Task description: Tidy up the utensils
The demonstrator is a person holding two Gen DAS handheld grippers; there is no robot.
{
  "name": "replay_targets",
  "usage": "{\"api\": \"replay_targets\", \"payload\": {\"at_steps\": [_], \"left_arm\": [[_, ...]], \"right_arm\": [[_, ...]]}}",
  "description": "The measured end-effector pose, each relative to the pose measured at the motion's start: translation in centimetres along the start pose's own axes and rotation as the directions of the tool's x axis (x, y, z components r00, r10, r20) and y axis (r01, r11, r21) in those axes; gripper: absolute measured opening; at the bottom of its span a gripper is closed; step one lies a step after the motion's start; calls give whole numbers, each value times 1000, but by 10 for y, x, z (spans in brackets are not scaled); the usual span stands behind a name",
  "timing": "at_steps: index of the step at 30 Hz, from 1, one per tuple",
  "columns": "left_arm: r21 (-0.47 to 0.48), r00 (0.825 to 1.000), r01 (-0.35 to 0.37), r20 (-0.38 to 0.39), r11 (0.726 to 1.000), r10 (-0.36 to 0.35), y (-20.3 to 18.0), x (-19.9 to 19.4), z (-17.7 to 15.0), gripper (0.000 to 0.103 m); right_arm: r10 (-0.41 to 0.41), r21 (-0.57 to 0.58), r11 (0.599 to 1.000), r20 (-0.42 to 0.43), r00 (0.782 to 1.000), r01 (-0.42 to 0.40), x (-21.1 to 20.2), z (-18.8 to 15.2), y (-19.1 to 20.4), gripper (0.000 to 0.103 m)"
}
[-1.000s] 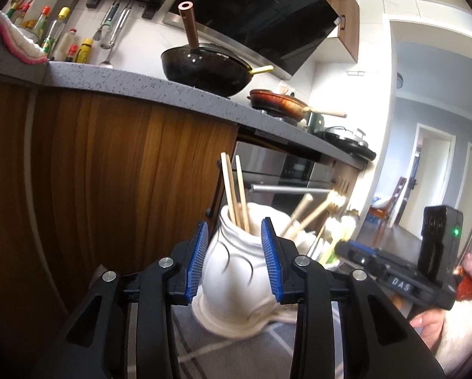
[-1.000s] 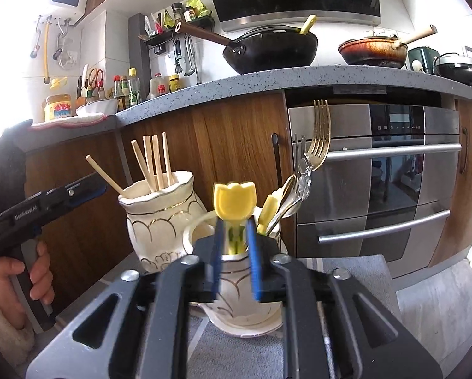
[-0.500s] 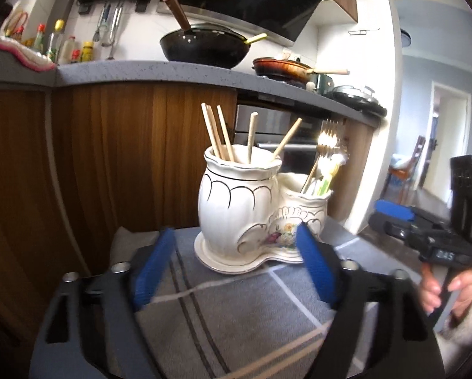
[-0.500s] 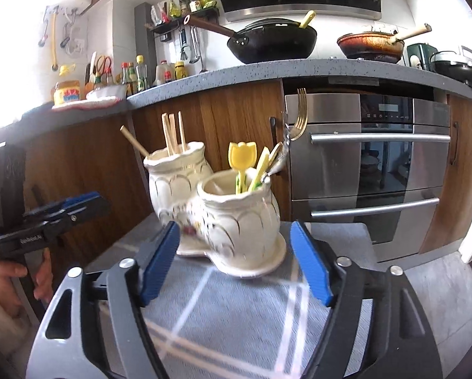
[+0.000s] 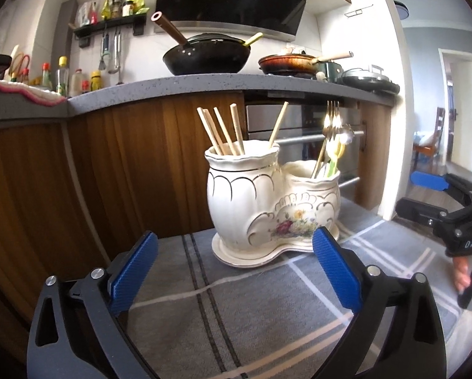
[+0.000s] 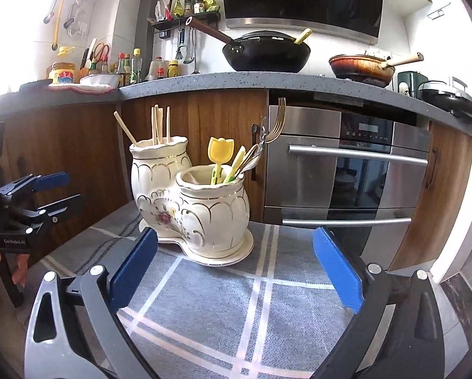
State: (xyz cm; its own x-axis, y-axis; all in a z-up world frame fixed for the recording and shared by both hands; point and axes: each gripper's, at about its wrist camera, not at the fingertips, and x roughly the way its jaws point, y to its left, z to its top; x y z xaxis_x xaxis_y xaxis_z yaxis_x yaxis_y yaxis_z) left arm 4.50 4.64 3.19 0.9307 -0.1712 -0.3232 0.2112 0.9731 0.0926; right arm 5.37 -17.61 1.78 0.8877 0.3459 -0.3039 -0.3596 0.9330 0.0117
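Observation:
A white two-pot ceramic utensil holder (image 5: 267, 202) (image 6: 204, 208) stands on a grey checked cloth (image 5: 236, 309) (image 6: 236, 300). Its taller pot holds several wooden chopsticks (image 5: 223, 132) (image 6: 160, 124). Its shorter pot holds a yellow tulip-topped utensil (image 6: 220, 153), green-yellow pieces and a gold fork (image 6: 277, 123) (image 5: 330, 123). My left gripper (image 5: 234, 268) is open and empty, set back from the holder. My right gripper (image 6: 236, 262) is open and empty, also set back from it. Each gripper shows in the other's view: the right one (image 5: 438, 195), the left one (image 6: 43, 189).
Behind the holder are wooden cabinet doors (image 5: 125, 170) and a steel oven (image 6: 346, 170). A grey countertop (image 6: 220, 79) above carries a black wok (image 6: 264, 53), a frying pan (image 6: 362, 66) and bottles (image 6: 132, 66). The cloth's edge drops off at the right (image 6: 438, 284).
Both grippers have opened wide and pulled back from the holder. The right one let go of the yellow tulip utensil, which now stands in the shorter pot. The left one left the chopstick pot.

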Motion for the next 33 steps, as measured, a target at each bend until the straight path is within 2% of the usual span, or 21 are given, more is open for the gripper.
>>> {"api": "replay_targets", "payload": {"at_steps": [12, 33], "left_arm": [[-3, 999, 27, 26, 1000, -27, -6, -2, -7, 98], [-5, 999, 25, 27, 1000, -25, -6, -2, -7, 98]], "right_arm": [[5, 4, 1000, 44, 999, -5, -7, -2, 0, 97], [-2, 12, 1000, 44, 999, 1, -6, -2, -3, 97]]}}
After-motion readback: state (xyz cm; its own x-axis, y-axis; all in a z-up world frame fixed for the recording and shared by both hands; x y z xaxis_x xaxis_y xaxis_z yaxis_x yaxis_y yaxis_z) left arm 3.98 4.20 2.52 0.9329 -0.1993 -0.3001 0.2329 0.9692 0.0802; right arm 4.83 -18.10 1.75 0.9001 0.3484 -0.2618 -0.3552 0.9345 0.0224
